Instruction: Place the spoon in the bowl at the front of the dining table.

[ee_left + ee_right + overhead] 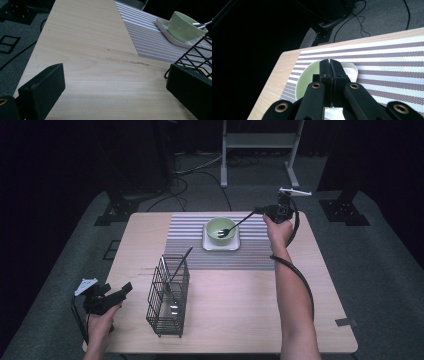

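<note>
Right tool (260, 211) clamped on fork (235, 224) handle, tines over green bowl (220, 229) on white plate (220, 245), striped mat (190, 232). Left tool (122, 291) gaping wide, holding nothing, near desk (240, 305) edge beside wire caddy (169, 295).

Both forearms are bare, with no sleeves. The left tongs (126, 288) are matte black with broad, blocky pads and a grey three-cornered plate on top. The right tongs (256, 211) are black too, with brass-ringed pivot holes, small screws, a similar plate and a thick black cable.
</note>
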Demonstrator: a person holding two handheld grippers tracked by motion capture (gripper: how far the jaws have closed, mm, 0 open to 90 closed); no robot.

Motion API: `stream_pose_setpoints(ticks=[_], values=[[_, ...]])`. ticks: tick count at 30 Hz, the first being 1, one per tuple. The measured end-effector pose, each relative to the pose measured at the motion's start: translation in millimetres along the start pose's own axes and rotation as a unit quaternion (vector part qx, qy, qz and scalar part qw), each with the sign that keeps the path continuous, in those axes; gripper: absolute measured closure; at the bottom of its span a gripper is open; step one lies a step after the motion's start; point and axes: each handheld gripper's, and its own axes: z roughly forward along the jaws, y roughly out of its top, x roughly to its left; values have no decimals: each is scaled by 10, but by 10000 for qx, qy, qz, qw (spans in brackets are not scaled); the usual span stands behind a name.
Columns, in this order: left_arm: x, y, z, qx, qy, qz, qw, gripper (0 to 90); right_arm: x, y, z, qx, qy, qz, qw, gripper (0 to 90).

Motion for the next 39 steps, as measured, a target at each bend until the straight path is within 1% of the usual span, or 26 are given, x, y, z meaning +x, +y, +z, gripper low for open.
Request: stream_pose_setpoints(ticks=[5, 8, 11, 13, 19, 23, 26, 32, 39], values=[[-2, 3, 0, -2, -6, 2, 10000, 10, -6, -30, 67, 49, -53, -40, 10000, 891], [-8, 4, 2, -4, -16, -4, 10000, 10, -2, -43, 114, 129, -208, -144, 9996, 889], [-5, 5, 0, -7, -16, 11, 10000, 10, -11, -65, 164, 177, -178, -127, 9996, 889], [-2, 5, -1, -5, -12, -3, 10000, 9, -12, -77, 190, 187, -205, -158, 9995, 889], [0, 8, -6, -14, -12, -4, 10000, 10, -52, -115, 230, 194, -254, -148, 9994, 884], [-3, 6, -3, -5, -10, 10, 10000, 9, -105, -162, 260, 205, -238, -51, 9995, 884], [-6, 5, 0, -6, -14, 11, 10000, 9, -136, -181, 277, 253, -172, -2, 9995, 882], [-10, 6, -2, 0, -2, 23, 10000, 10, -142, -182, 300, 348, -192, -104, 9992, 876], [-11, 6, -5, 0, 1, 21, 10000, 9, -149, -214, 330, 408, -189, -86, 9990, 853]])
